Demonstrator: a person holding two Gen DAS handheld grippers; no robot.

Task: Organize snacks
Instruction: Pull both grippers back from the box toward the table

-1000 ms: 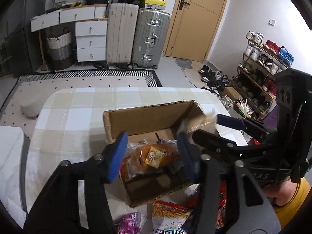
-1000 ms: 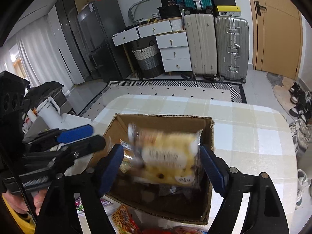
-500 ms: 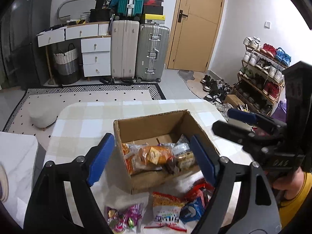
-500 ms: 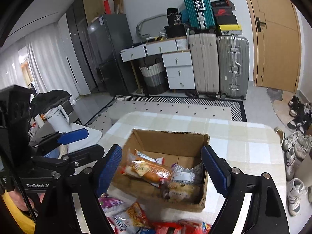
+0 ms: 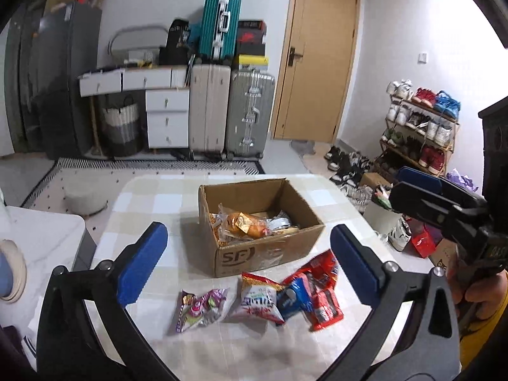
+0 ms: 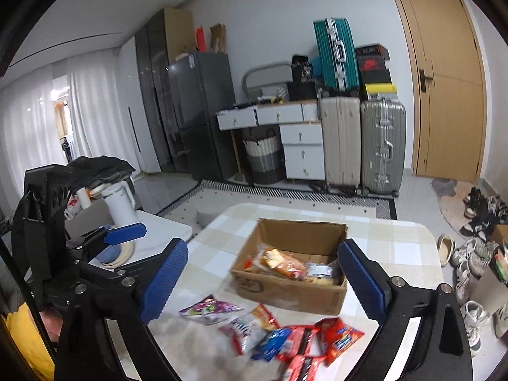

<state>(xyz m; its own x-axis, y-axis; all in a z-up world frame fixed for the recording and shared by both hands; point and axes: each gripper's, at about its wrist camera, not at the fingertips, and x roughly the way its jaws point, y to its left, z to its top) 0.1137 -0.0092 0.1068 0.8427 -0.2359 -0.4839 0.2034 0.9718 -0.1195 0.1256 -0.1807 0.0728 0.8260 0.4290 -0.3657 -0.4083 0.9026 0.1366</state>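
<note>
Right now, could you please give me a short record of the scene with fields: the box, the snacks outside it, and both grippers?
box: open cardboard box on checked table, several snack packets inside
outside, in front of the box: purple candy bag, white chip bag, blue cookie pack, red packets
left gripper: opening, nothing between the jaws
right gripper: opening, nothing between the jaws

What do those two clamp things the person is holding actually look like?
Each is a black frame forking into two arms with silver bolts, tipped with ribbed blue pads. The left gripper and right gripper look alike. White lettering marks the bodies. The person wears a yellow sleeve.
</note>
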